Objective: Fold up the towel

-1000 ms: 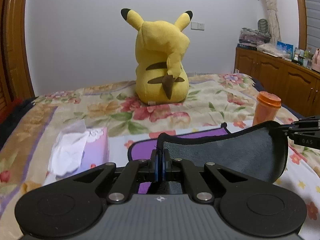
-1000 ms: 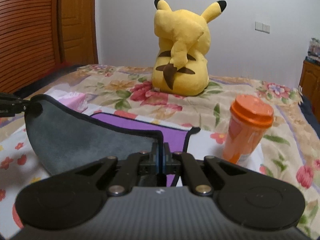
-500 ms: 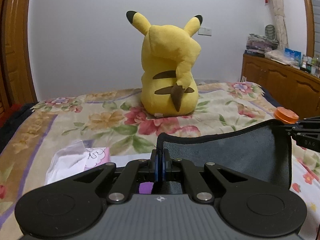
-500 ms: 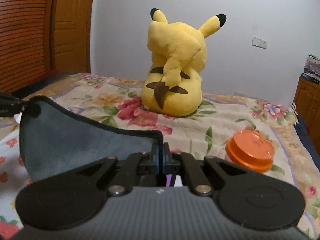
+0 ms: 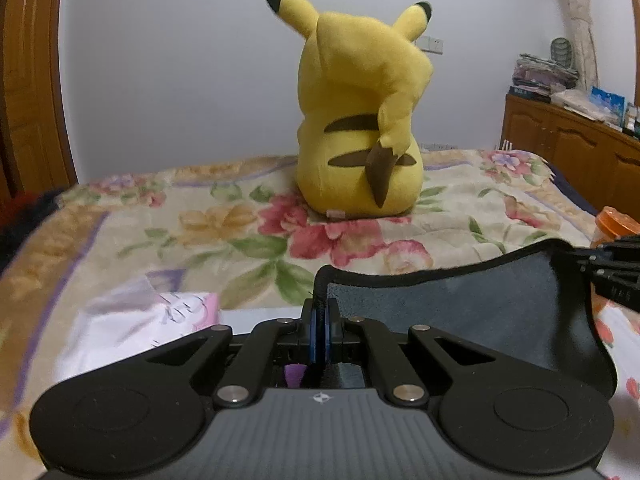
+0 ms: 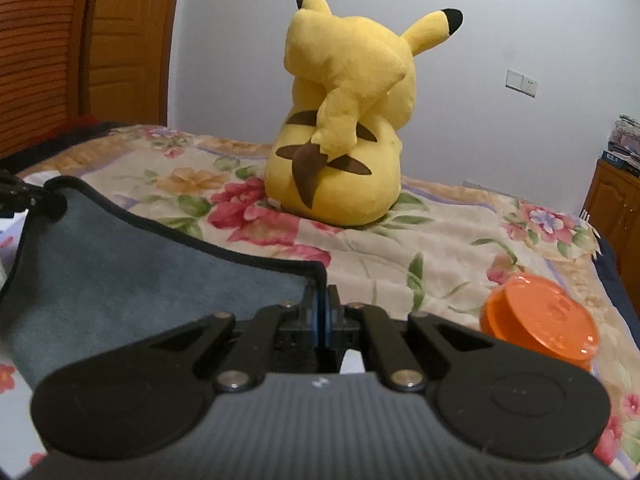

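The towel (image 5: 460, 312) is grey on this side with a black hem and a purple other side. It hangs stretched between my two grippers above the bed. My left gripper (image 5: 320, 312) is shut on its left corner. My right gripper (image 6: 322, 304) is shut on its right corner; the towel (image 6: 132, 264) spreads to the left of it in the right wrist view. The right gripper (image 5: 612, 268) also shows at the right edge of the left wrist view. The left gripper (image 6: 24, 196) shows at the left edge of the right wrist view.
A yellow Pikachu plush (image 5: 360, 120) (image 6: 344, 120) sits on the floral bedspread (image 5: 240, 232) ahead. An orange lidded cup (image 6: 540, 320) (image 5: 612, 224) stands at the right. A pink tissue pack (image 5: 160, 320) lies at the left. A wooden cabinet (image 5: 580, 148) stands far right.
Both grippers have carried the held towel edge forward toward the plush. The purple side and the cup's body have dropped out of sight behind the towel and grippers.
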Motion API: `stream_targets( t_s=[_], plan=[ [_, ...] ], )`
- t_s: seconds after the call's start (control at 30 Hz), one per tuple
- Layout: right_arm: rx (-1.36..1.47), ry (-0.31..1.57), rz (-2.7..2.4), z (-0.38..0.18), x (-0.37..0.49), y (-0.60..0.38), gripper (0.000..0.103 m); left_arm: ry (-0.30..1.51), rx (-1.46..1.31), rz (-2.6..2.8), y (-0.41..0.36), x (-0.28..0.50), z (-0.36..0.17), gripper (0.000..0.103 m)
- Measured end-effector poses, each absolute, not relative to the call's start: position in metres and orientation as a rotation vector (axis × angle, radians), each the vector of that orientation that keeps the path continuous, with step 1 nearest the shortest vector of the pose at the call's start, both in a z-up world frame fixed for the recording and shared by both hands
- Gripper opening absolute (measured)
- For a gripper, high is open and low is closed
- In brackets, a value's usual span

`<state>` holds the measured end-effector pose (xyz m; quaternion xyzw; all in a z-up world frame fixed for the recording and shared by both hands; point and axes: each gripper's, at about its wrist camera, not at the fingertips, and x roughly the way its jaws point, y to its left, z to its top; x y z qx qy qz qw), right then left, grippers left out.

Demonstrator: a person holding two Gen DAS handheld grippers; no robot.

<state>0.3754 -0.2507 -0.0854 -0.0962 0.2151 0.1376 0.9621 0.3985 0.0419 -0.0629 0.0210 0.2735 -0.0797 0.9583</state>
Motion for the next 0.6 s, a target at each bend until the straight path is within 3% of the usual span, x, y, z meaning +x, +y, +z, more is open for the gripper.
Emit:
stream_targets(
  t_s=[0.4, 0.47, 0.53, 0.6],
  plan=[
    [-0.191, 0.546, 0.268, -0.126, 0.401, -0.249, 0.004, 0.656, 0.035, -0.128, 0.037, 0.424, -0.105, 0.01],
    [-0.199, 0.546, 0.258, -0.129, 0.401, -0.248, 0.006, 0.666, 0.03, -0.136, 0.037, 0.424, -0.107, 0.022],
    [-0.217, 0.533, 0.259, -0.13, 0.397, -0.247, 0.014, 0.656, 0.029, -0.127, 0.036, 0.42, -0.106, 0.049],
    [-0.205, 0.536, 0.26, -0.128, 0.395, -0.248, 0.015, 0.645, 0.033, -0.119, 0.035, 0.416, -0.104, 0.055]
  ],
)
